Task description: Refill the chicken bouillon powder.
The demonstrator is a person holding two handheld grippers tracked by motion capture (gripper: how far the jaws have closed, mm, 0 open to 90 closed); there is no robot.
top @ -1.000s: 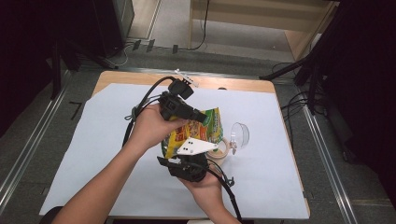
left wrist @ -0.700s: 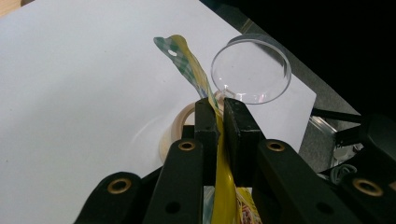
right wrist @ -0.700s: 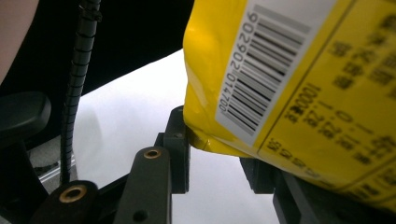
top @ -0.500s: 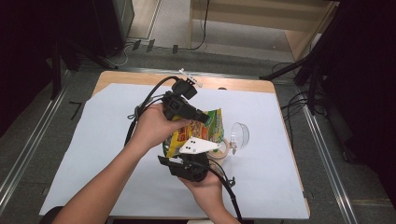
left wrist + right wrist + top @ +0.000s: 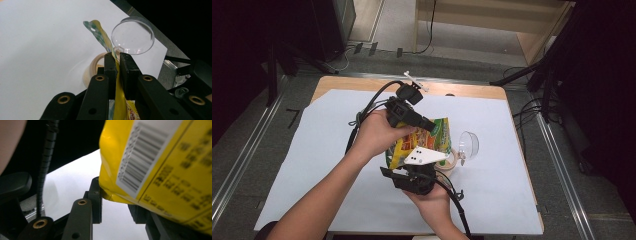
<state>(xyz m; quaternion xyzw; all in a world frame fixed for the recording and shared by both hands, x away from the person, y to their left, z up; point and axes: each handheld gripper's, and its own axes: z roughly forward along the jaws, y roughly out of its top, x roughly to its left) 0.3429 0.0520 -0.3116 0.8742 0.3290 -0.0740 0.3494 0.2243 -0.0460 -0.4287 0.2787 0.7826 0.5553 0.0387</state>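
A yellow and green snack bag (image 5: 428, 136) hangs over the middle of the white-covered table. My left gripper (image 5: 432, 125) comes in from the upper left. In the left gripper view it (image 5: 115, 56) is shut on the bag's (image 5: 100, 35) thin top seam. My right gripper (image 5: 424, 166) sits under the bag's near end, below its grey plate. In the right gripper view the bag's (image 5: 155, 165) barcode corner sits between the jaws of the right gripper (image 5: 115, 195). One pad presses on the bag, and the bag hides the other.
A clear round dish (image 5: 468, 144) stands on edge right of the bag. It shows in the left gripper view too, as does the dish (image 5: 132, 35). A tan tape roll (image 5: 451, 161) lies beside it. White paper (image 5: 312, 150) covers the wooden table (image 5: 452, 89). Cables trail from both grippers.
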